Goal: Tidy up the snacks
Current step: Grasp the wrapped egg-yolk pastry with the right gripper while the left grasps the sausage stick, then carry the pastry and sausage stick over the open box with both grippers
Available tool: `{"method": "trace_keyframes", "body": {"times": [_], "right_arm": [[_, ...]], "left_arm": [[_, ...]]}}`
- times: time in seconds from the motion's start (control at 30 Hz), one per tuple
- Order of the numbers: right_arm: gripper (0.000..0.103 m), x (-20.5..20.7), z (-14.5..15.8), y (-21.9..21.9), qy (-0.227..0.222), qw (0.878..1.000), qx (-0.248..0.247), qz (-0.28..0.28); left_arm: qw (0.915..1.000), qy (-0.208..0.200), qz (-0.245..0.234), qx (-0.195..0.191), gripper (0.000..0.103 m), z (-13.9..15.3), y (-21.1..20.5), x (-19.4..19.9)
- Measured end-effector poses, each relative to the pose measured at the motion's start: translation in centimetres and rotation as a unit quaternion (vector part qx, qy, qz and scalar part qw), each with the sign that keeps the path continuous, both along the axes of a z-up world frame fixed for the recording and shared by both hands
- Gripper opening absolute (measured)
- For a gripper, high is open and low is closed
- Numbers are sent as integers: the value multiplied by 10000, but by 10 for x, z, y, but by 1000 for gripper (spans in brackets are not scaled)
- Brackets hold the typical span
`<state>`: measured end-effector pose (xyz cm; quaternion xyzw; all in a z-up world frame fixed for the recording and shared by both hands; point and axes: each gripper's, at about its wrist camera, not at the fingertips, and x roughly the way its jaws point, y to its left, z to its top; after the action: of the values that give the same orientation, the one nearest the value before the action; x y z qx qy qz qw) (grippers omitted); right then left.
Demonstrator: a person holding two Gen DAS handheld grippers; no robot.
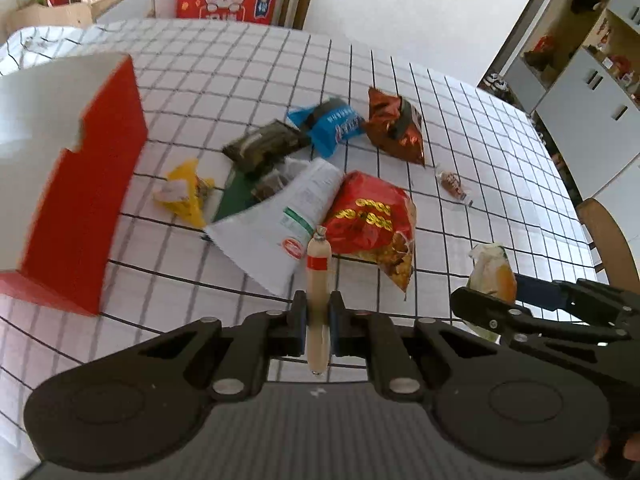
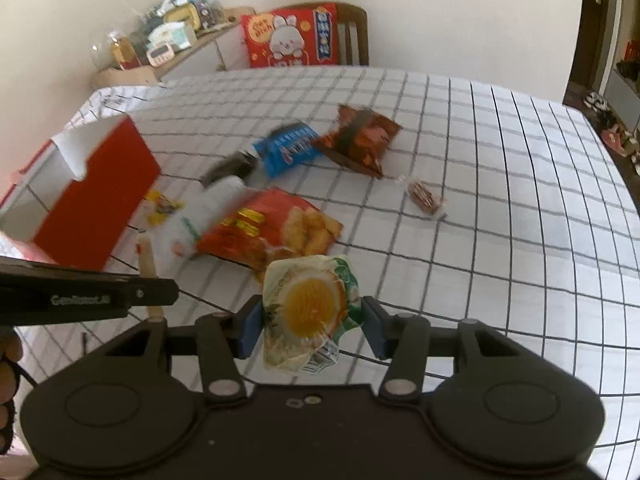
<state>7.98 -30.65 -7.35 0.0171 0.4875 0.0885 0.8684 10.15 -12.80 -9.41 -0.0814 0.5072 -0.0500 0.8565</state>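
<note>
My left gripper [image 1: 319, 322] pinches one sausage stick [image 1: 318, 276]; my right gripper [image 2: 312, 322] clamps one egg packet [image 2: 310, 304]. One red box [image 1: 86, 200] stands left.

White walls surround a grid-patterned tablecloth [image 2: 480, 200], a wooden chair [image 2: 352, 36] and a cluttered side shelf [image 2: 176, 36].
</note>
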Motion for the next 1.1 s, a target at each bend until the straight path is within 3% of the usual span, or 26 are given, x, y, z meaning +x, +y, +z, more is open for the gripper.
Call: {"method": "trace_keyframes", "body": {"times": [0.43,0.77,1.1], "right_arm": [[50,-2,44,71,-460,9981,28,409],[50,2,65,134,-673,9944,173,791],[50,15,75,205,-845,9880,216,1278]], "left_arm": [[9972,-689,235,147,11,57,63,-22],[9958,-776,389,289,11,89,119,-30],[9944,-733,623,430,11,103,183,-26]]}}
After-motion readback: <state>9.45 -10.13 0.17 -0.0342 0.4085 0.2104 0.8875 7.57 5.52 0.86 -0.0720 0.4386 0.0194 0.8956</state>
